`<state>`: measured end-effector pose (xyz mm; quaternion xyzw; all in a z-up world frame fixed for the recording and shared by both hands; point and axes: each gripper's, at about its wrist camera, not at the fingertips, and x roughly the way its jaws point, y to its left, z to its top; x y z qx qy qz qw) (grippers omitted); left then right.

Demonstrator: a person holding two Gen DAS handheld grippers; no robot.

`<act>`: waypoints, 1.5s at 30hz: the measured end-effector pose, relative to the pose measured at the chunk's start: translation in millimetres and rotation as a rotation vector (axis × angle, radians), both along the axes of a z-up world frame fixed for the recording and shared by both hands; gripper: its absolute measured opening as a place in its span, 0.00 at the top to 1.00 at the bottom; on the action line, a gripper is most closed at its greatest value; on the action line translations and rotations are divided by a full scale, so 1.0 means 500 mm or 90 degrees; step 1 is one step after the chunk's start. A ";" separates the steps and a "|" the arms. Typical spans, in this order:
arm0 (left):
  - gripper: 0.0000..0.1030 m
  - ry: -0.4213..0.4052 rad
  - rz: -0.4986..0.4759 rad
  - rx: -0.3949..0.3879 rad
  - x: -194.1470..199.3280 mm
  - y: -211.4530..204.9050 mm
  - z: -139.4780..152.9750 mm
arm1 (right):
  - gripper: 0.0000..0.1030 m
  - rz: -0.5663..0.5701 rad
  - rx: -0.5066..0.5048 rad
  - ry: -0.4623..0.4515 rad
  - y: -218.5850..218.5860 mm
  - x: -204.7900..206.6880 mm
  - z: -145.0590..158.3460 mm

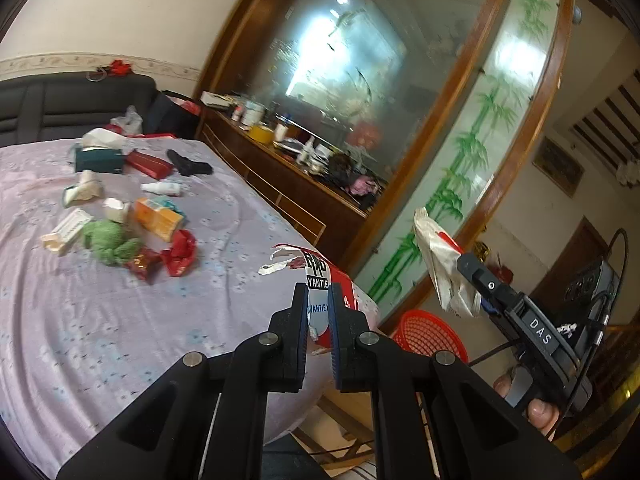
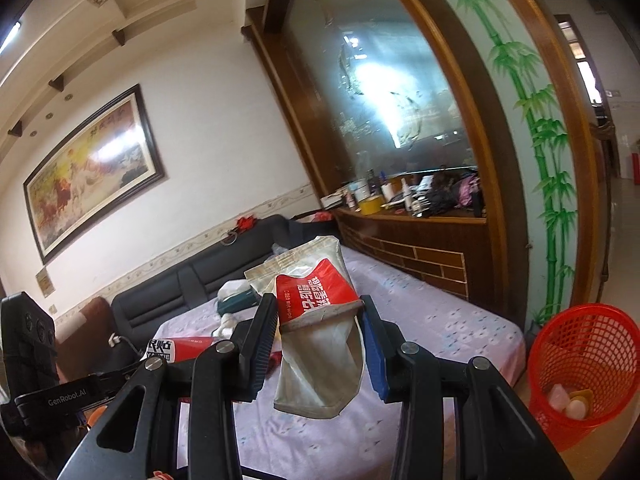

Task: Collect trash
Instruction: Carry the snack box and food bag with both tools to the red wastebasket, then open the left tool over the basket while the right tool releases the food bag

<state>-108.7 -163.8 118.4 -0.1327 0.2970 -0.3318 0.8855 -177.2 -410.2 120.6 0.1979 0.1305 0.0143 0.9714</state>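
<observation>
Two trash wrappers, red-white packet (image 1: 320,280) pinched in left tool (image 1: 318,304), wet-wipe pouch (image 2: 316,320) in right tool (image 2: 320,320).

Left gripper (image 1: 318,296): fingers are pinching narrowly on a red-and-white packet (image 1: 320,280), jaws standing almost together, pointing forward and slightly up.
Right gripper (image 2: 320,312): jaws are clamping a crumpled wet-wipe pouch (image 2: 320,320), lifted in the air, fingers angling upward.
Right hand (image 1: 528,398): fingertips are wrapping the right gripper's handle, seen from the left wrist view.
</observation>
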 end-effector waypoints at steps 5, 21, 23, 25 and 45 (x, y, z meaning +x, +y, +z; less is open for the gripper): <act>0.92 0.002 -0.053 0.001 0.027 -0.069 -0.006 | 0.58 -0.039 -0.005 0.000 -0.048 -0.002 0.001; 0.91 0.031 -0.245 -0.008 0.068 -0.341 -0.048 | 0.58 -0.203 0.009 0.054 -0.239 -0.052 -0.029; 0.91 0.034 -0.269 0.006 0.070 -0.390 -0.061 | 0.58 -0.226 0.016 0.064 -0.264 -0.060 -0.042; 0.91 0.040 -0.285 0.014 0.070 -0.427 -0.071 | 0.58 -0.252 0.026 0.075 -0.295 -0.071 -0.057; 0.90 0.143 -0.401 0.125 0.080 -0.709 -0.244 | 0.56 -0.331 0.115 0.211 -0.512 -0.093 -0.210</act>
